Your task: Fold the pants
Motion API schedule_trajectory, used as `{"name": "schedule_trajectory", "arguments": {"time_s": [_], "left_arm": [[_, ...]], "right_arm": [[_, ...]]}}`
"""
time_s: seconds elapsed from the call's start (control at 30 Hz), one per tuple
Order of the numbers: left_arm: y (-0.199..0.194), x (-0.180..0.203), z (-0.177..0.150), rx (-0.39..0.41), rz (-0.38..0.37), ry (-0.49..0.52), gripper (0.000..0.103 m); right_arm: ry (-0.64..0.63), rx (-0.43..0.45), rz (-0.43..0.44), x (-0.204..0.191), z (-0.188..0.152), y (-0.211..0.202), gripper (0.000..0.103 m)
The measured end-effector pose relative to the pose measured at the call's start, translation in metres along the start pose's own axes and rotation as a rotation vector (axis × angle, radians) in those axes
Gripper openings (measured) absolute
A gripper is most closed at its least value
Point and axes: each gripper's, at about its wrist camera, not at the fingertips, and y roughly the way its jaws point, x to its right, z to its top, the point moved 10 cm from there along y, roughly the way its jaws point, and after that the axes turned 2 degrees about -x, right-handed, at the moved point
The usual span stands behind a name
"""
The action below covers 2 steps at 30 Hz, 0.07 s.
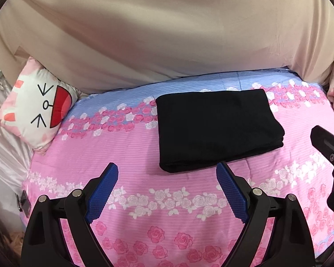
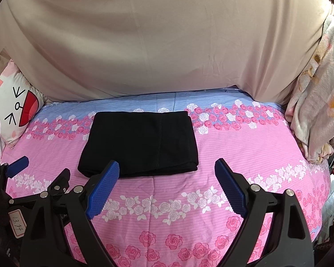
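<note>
Pants: one black pair is seen folded into a compact rectangle of stacked layers, laid flat on the bed, toward the far half of the pink, rose-printed sheet. Two grippers are counted. The left gripper is held above the bed just short of the pants' near edge, its two blue-padded fingers spread wide with nothing between them. The right gripper is held likewise, jaws wide apart and empty; its left pad is seen overlapping the pants' near edge in its own view, though contact cannot be told. One cushion with a cartoon face is propped at the far left corner of the bed, well apart from the pants. One beige cloth is draped behind the bed's far edge, and one pale floral blanket is bunched at the bed's right edge. Bare sheet is shown on all four sides of the pants: a narrow blue strip beyond the far edge, wider bands to left and right, and a broad stretch of roses between the pants and the bed's near edge, where both grippers are held.
</note>
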Motion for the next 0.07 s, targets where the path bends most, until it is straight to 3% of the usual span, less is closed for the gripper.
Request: {"name": "schedule_trajectory", "arguments": {"time_s": [0.07], "left_arm": [[-0.0007, 0.0001, -0.0002, 0.003, -0.011, -0.005, 0.087]], "right_arm": [[-0.001, -0.002, 0.001, 0.0006, -0.0002, 0.0006, 0.086]]}}
